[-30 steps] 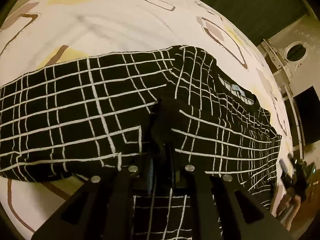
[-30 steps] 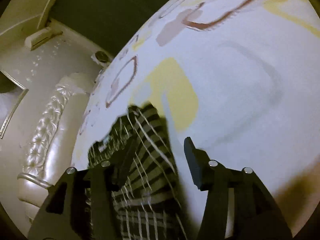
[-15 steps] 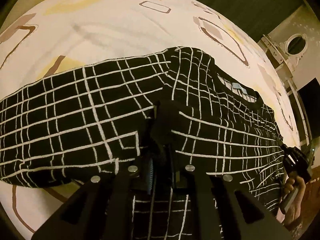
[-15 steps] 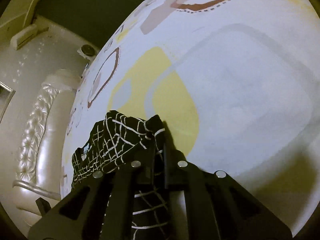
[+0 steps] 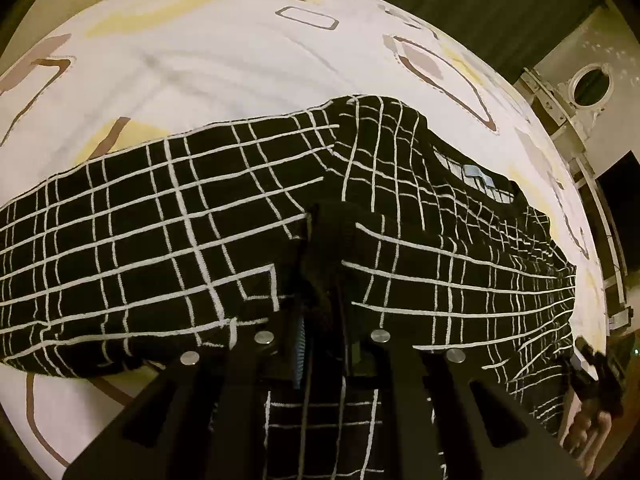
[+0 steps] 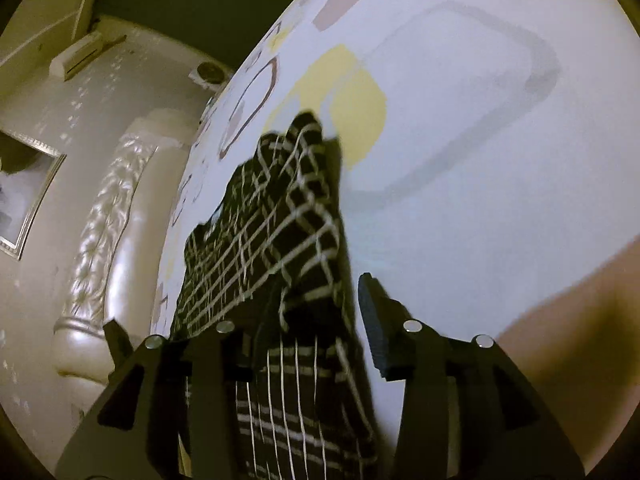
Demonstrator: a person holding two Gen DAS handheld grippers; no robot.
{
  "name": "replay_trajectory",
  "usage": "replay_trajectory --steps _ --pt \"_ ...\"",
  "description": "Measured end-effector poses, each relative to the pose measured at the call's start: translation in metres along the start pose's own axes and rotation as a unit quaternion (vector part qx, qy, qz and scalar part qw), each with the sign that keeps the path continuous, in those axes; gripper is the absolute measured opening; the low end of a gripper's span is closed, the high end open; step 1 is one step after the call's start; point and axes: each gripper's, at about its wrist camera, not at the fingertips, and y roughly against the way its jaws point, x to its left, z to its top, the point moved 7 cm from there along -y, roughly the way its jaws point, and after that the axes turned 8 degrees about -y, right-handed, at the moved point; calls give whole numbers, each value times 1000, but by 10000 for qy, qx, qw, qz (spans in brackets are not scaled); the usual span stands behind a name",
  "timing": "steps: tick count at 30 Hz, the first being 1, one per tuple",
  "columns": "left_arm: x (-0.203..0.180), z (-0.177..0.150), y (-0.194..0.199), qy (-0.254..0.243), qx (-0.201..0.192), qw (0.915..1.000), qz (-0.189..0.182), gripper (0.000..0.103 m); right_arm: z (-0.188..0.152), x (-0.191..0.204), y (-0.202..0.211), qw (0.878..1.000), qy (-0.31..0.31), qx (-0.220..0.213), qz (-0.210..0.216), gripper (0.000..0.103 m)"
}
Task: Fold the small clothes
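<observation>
Black checked garment [image 5: 248, 232] lies spread across the patterned bed [image 5: 240, 48], unfolded. Left gripper [image 5: 324, 280] pinches its centre fold; right gripper [image 6: 320, 304] just reopened, fingers spread around cloth.

I see dim, yellowish indoor light; strong fisheye bending with dark corners. My right view is motion-blurred, the left one sharp.
</observation>
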Motion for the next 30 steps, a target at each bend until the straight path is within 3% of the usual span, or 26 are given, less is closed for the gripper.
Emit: replay_trajectory --steps 2,7,12,17,20,23,30 --pt "0 0 0 -6 -21 10000 41 15 -5 -4 -1 9994 154 2 -308 14" --pt "0 -1 2 -46 -48 10000 3 18 -6 -11 7 9994 -127 -258 -178 14" --pt "1 -9 17 -101 -34 9999 -91 26 -15 8 31 9984 150 -522 -136 17" --pt "13 -27 55 -335 -223 9988 -268 42 -27 37 59 9956 462 -810 -82 36" --pt "43 -40 84 -274 -350 9986 -283 45 -40 51 65 9955 514 -794 -5 38" --pt "99 -52 116 57 -495 9985 -233 45 -52 62 64 9957 557 -742 37 39" --pt "264 -81 191 1142 -764 9894 473 45 -89 83 54 9966 665 -479 113 40"
